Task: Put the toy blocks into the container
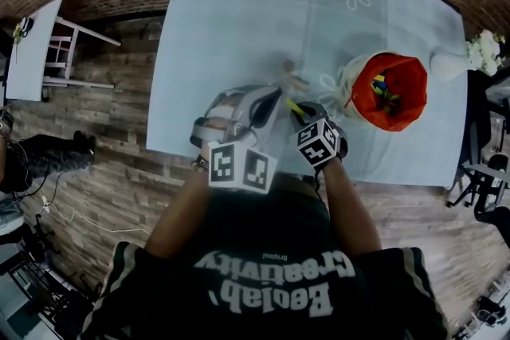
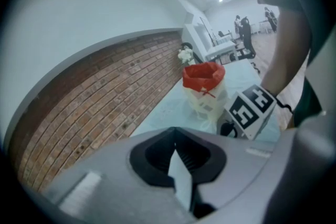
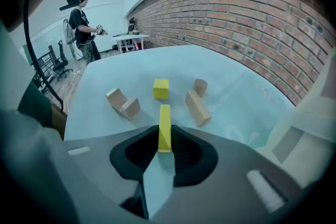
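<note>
Right tongs clench the yellow bar by one end above the bench; left tongs are closed and empty. Risk: the bar pivots and drops short of the red container.

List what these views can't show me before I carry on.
Inside the container: too small in the head view; its red rim hides it in the left gripper view.
Loose blocks: blurred in the head view, partly behind the right tongs.
Yellow bar: near end hidden inside the tongs, right gripper view.
</note>
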{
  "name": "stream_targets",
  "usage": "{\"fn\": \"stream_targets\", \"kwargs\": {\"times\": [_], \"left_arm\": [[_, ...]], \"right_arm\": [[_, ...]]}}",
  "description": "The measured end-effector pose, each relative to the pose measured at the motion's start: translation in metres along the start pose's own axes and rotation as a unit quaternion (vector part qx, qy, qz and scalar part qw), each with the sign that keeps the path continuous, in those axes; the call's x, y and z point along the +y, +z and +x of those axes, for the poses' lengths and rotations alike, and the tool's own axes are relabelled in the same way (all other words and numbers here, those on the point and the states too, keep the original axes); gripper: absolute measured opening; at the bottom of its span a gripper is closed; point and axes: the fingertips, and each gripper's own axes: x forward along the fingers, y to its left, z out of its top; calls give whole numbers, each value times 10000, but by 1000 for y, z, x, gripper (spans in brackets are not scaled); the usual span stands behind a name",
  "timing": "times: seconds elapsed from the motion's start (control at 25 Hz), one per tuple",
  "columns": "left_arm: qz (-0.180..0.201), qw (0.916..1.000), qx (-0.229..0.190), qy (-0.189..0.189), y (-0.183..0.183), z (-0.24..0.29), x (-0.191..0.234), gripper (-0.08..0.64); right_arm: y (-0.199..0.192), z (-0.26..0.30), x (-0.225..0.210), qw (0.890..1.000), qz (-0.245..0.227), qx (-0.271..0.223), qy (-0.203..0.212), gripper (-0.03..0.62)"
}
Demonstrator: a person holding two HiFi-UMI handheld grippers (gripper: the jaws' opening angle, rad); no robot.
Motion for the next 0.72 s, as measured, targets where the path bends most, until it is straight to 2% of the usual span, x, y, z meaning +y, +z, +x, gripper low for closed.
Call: {"fn": "stream_targets", "kwargs": {"times": [0.2,0.4,0.56,0.72], "left_arm": [[-17,10000,-8,55,1,1,4,3],[-46,9997,-55,250,9,0,16,3],[5,9987,-123,500,26,-6,32,3],[-28,9967,-202,787,44,-13,48,3]], "right_arm": [[16,-14,-7,9995,-100,-245,-157,77],[67,-67,-21,9920,-143,-1148,-495,78],[110,-126,-27,9780,-368,-1899,-779,78],[154,-202,-34,9498,-589,-2827,-1203,78]]}}
